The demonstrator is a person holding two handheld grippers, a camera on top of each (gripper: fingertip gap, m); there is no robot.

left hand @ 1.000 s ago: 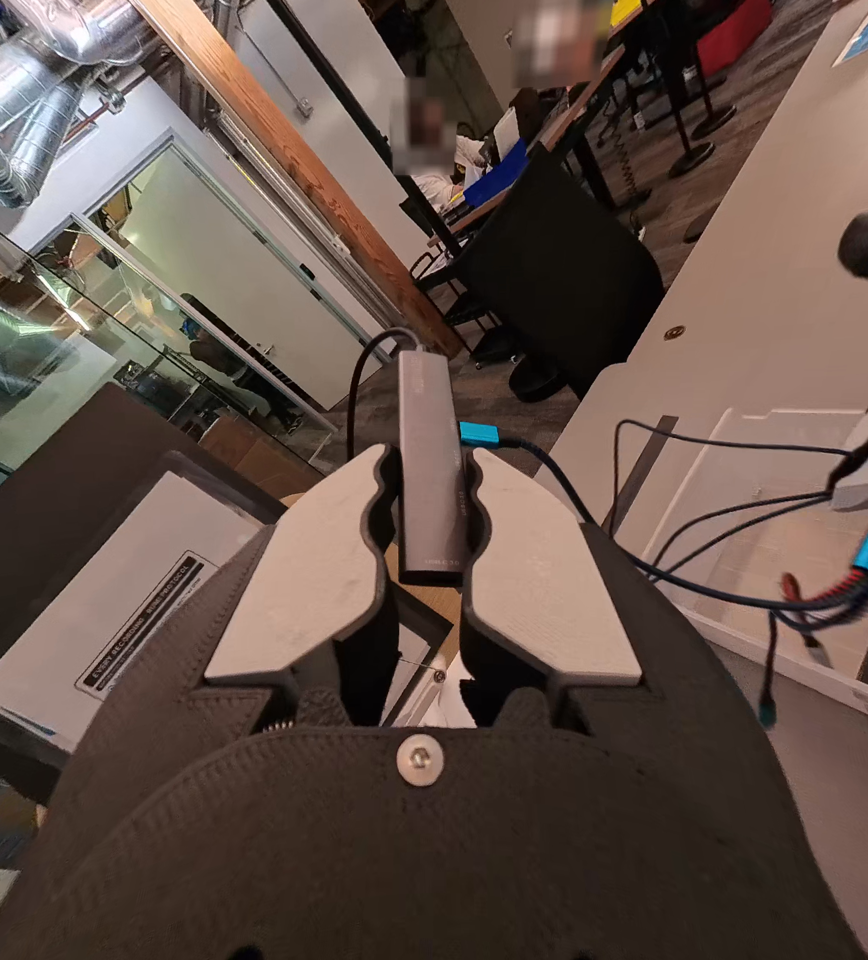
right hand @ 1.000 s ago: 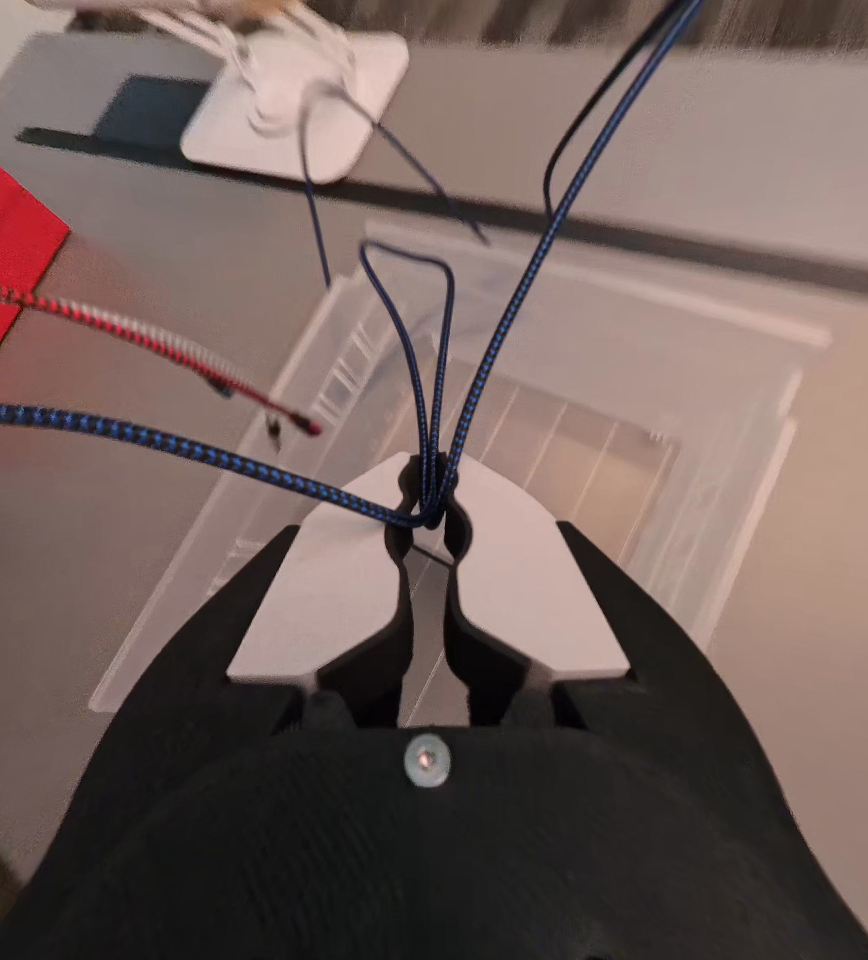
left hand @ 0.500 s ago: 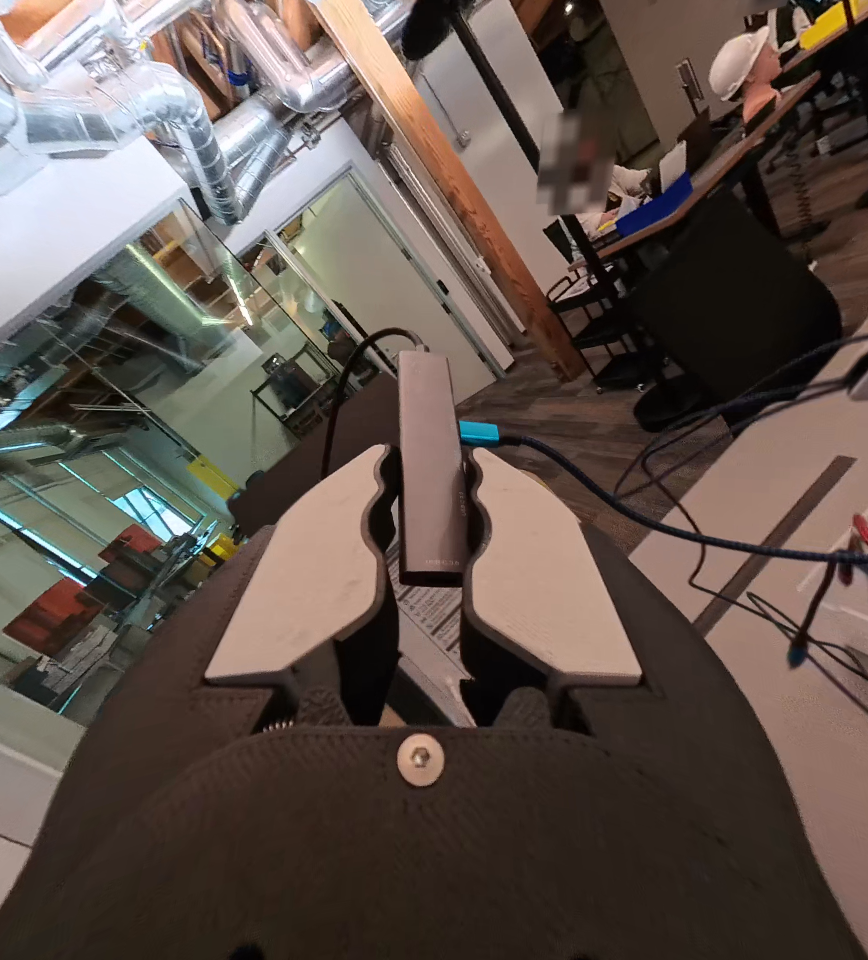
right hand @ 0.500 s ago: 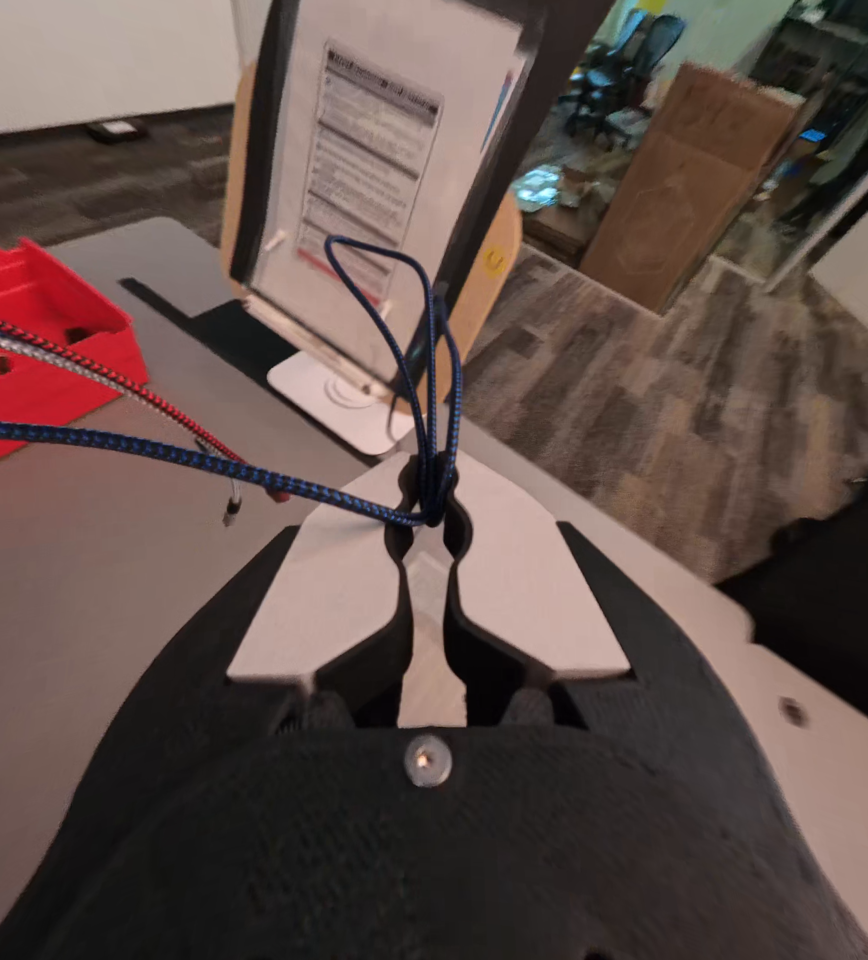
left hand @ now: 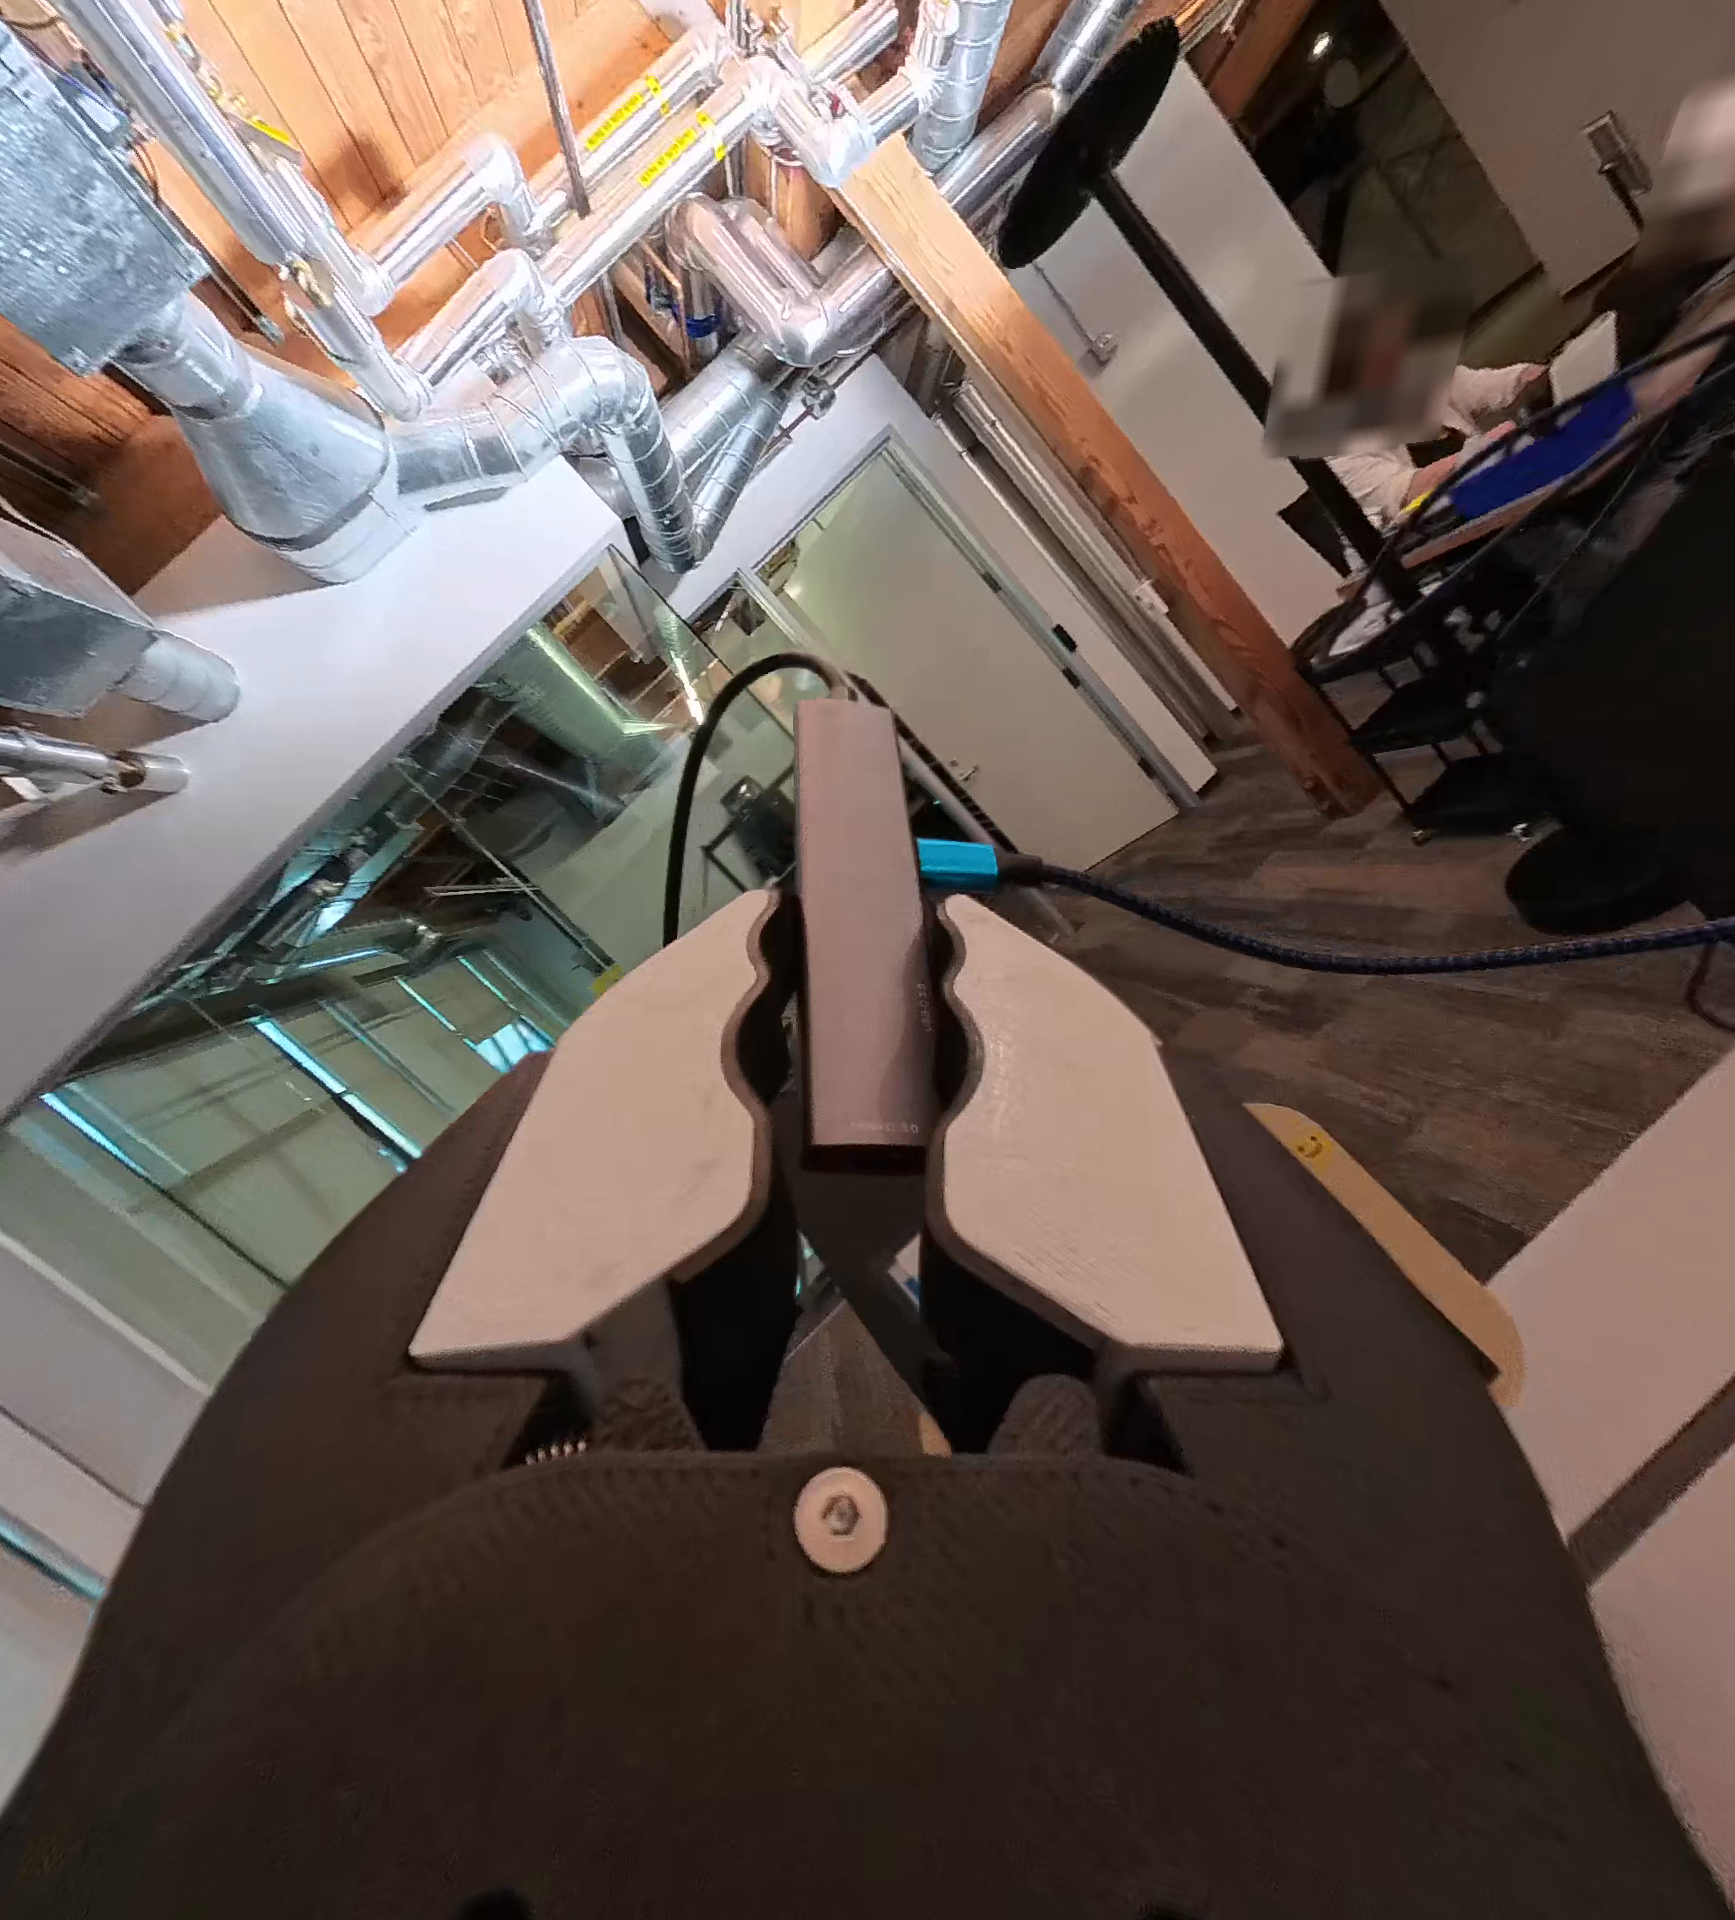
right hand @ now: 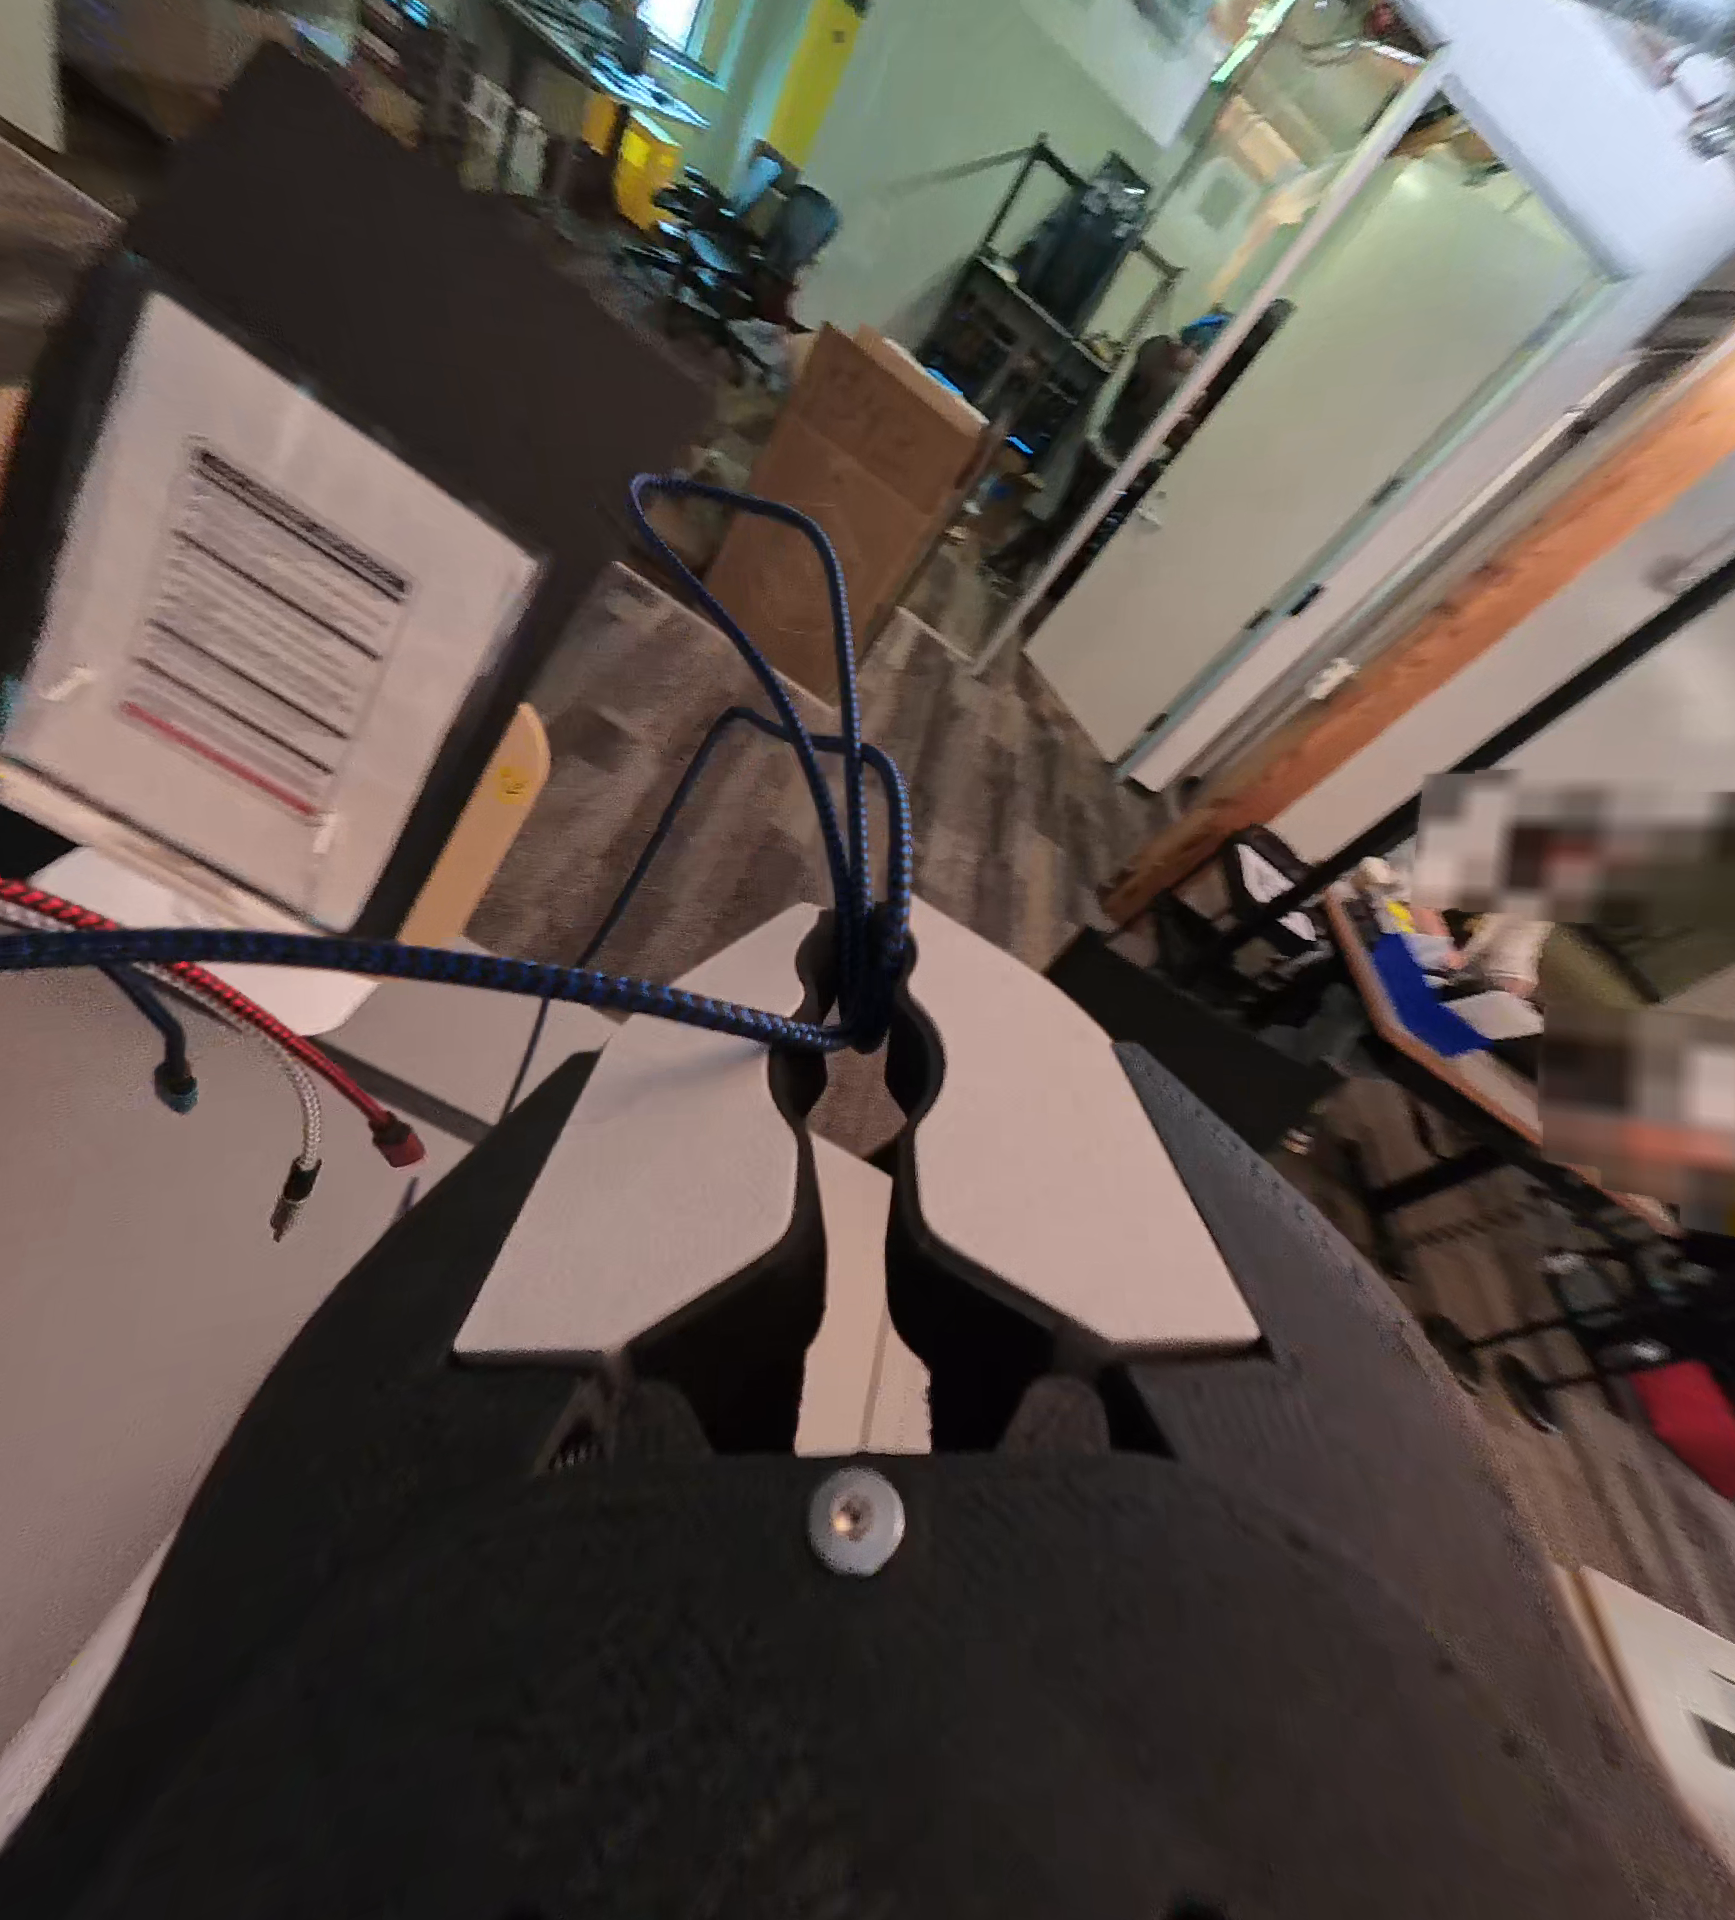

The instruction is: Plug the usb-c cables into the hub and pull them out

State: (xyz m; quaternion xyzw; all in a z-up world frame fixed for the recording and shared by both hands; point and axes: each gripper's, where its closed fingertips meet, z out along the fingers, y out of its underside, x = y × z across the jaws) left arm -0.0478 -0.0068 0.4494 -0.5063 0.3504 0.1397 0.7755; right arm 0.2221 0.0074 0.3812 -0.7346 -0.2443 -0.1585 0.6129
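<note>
My left gripper (left hand: 863, 925) is shut on a dark grey hub (left hand: 858, 914) and holds it high in the air, pointing up toward the ceiling. A light blue plug (left hand: 958, 865) of a blue braided cable (left hand: 1362, 951) sits in the hub's right side. The hub's own black lead (left hand: 702, 769) loops off its far end. My right gripper (right hand: 868, 935) is shut on looped strands of the blue braided cable (right hand: 375, 951). Red (right hand: 395, 1143), silver (right hand: 297, 1184) and blue-tipped (right hand: 175, 1086) cable ends hang at its left over the table.
A grey table (right hand: 94, 1299) lies at the lower left of the right wrist view, with a framed white printed sheet (right hand: 250, 634) standing on it. A white table edge (left hand: 1694, 1247) is at the right of the left wrist view. Office chairs and desks stand behind.
Both grippers have tilted upward: the left view swung from table and floor to the ceiling pipes, the right view from the table to the room. The blue cable stays plugged and now runs tauter.
</note>
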